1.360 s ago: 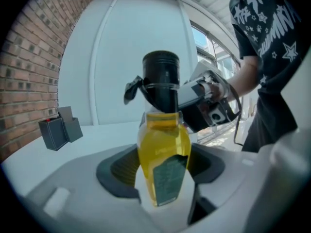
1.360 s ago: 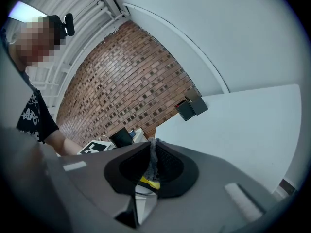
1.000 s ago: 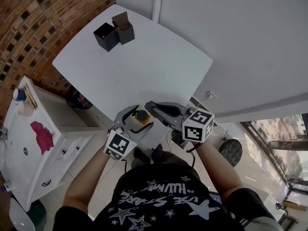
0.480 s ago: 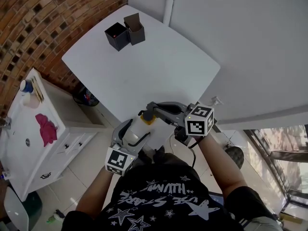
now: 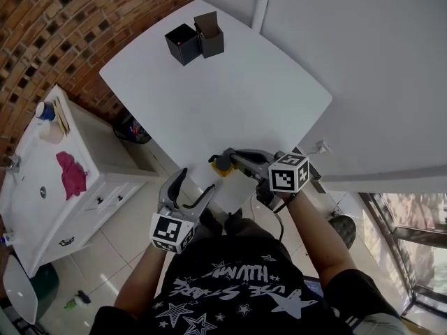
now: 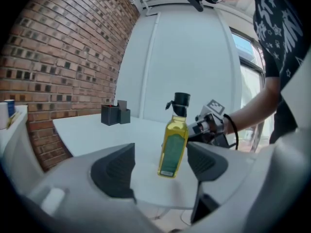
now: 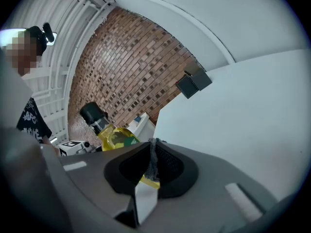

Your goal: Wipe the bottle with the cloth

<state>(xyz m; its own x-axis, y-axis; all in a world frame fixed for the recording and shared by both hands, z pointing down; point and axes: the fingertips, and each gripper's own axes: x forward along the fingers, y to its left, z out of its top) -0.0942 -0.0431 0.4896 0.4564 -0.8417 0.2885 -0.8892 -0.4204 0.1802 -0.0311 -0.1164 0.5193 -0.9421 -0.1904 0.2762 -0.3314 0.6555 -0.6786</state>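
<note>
A bottle of yellow oil [image 6: 173, 142] with a black cap stands upright near the table's near edge, also seen from above as the bottle [image 5: 222, 165]. My left gripper [image 6: 160, 162] is open and apart from it, pulled back past the table edge; from above the left gripper [image 5: 190, 188] hangs over the floor. My right gripper [image 5: 225, 156] reaches in from the right beside the bottle. It is shut on a white cloth [image 5: 235, 189], whose thin edge shows pinched in the right gripper [image 7: 151, 152]. The bottle [image 7: 114, 137] sits just behind those jaws.
Two black boxes [image 5: 195, 39] stand at the far end of the white table [image 5: 230, 89]. A white cabinet [image 5: 42, 208] with a pink rag [image 5: 72, 174] is to the left, beside a brick wall [image 5: 63, 26]. Tiled floor lies below the table's near edge.
My left gripper, earlier around the bottle, has drawn back off the table edge with nothing in it. The bottle stays standing. The right gripper with the cloth has come down beside it.
</note>
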